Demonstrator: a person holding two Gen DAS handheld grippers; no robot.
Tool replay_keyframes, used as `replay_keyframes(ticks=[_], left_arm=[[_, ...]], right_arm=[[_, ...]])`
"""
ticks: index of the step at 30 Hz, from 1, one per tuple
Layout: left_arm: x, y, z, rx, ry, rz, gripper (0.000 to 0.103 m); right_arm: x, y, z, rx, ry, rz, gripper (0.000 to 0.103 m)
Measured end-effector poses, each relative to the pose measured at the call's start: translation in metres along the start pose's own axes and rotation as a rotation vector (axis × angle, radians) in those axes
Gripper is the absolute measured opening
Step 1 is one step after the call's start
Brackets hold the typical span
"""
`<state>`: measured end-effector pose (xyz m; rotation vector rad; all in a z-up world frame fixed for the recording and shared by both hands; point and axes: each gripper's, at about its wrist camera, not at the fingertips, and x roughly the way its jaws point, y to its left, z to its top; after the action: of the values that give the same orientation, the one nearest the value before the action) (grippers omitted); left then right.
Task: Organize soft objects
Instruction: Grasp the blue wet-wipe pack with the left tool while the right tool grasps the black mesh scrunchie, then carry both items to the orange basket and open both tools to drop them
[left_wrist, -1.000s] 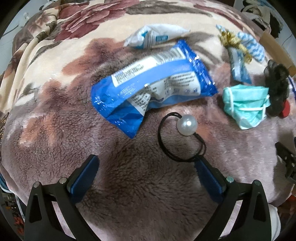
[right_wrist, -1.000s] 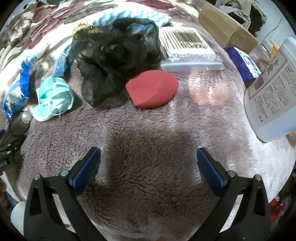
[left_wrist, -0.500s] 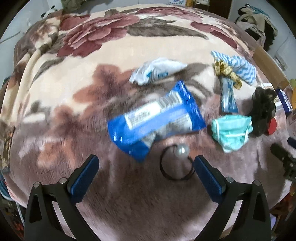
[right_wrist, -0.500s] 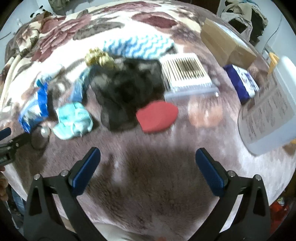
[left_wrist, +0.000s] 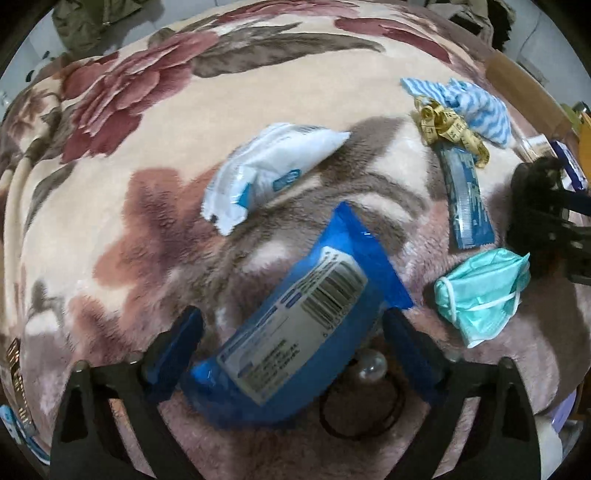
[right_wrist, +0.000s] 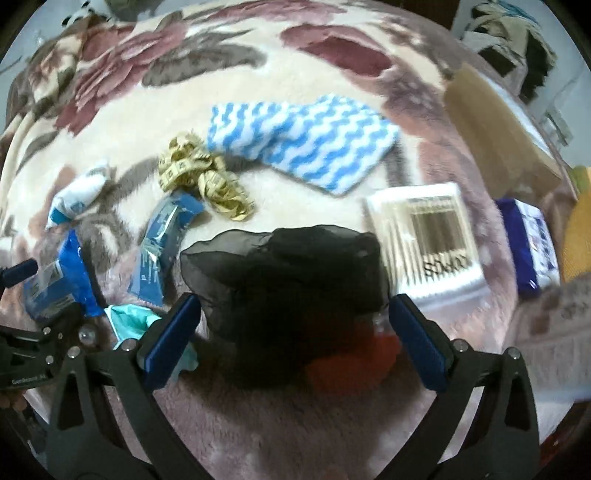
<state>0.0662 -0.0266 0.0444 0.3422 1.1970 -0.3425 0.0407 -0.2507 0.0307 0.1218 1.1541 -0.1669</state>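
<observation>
My left gripper (left_wrist: 291, 350) is open, its jaws either side of the blue plastic packet (left_wrist: 303, 332) on the blanket. A black hair tie with a pearl (left_wrist: 369, 369) lies just beside the packet, under my right finger. My right gripper (right_wrist: 291, 339) is open, its jaws either side of the black mesh scrunchie (right_wrist: 288, 291), with the red sponge (right_wrist: 354, 358) just behind it. A teal face mask (left_wrist: 484, 291) lies between the two grippers and also shows in the right wrist view (right_wrist: 129, 321).
On the floral fleece blanket (left_wrist: 147, 184) lie a white packet (left_wrist: 273, 173), a narrow blue sachet (left_wrist: 465, 199), a yellow tape measure (right_wrist: 207, 181), a blue-white wavy cloth (right_wrist: 303, 136), a cotton swab box (right_wrist: 428, 236) and a dark blue packet (right_wrist: 532, 243). A cardboard box (right_wrist: 495, 114) stands far right.
Both grippers rose, then came down forward. The left now straddles the blue packet instead of the hair tie. The right now straddles the black scrunchie, which was farther ahead.
</observation>
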Motion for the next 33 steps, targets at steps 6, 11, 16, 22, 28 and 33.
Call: replay_keyframes(ticks=[6,11,16,22,28,33], left_arm=[[-0.01,-0.003,0.002,-0.017,-0.036,-0.082,0.06],[-0.029,0.004,-0.001,-0.098,-0.07,-0.129,0.052],[-0.049,0.015,-0.001,-0.163,-0.105,-0.153,0.051],[-0.072,0.016,0.007,-0.188,-0.126,-0.176,0.051],[-0.095,0.005,0.018,-0.221,-0.148,-0.225,0.051],[-0.113,-0.018,0.032,-0.188,-0.174,-0.239,0.051]], right_arm=[[-0.006,0.003,0.003,-0.027,-0.005,0.049,0.032],[-0.031,-0.002,0.001,0.004,-0.06,0.112,0.032],[-0.053,-0.008,0.001,0.033,-0.101,0.151,0.032],[-0.074,-0.013,0.002,0.037,-0.132,0.156,0.032],[-0.095,-0.021,0.001,0.042,-0.16,0.165,0.032],[-0.113,-0.035,-0.001,0.054,-0.188,0.156,0.032]])
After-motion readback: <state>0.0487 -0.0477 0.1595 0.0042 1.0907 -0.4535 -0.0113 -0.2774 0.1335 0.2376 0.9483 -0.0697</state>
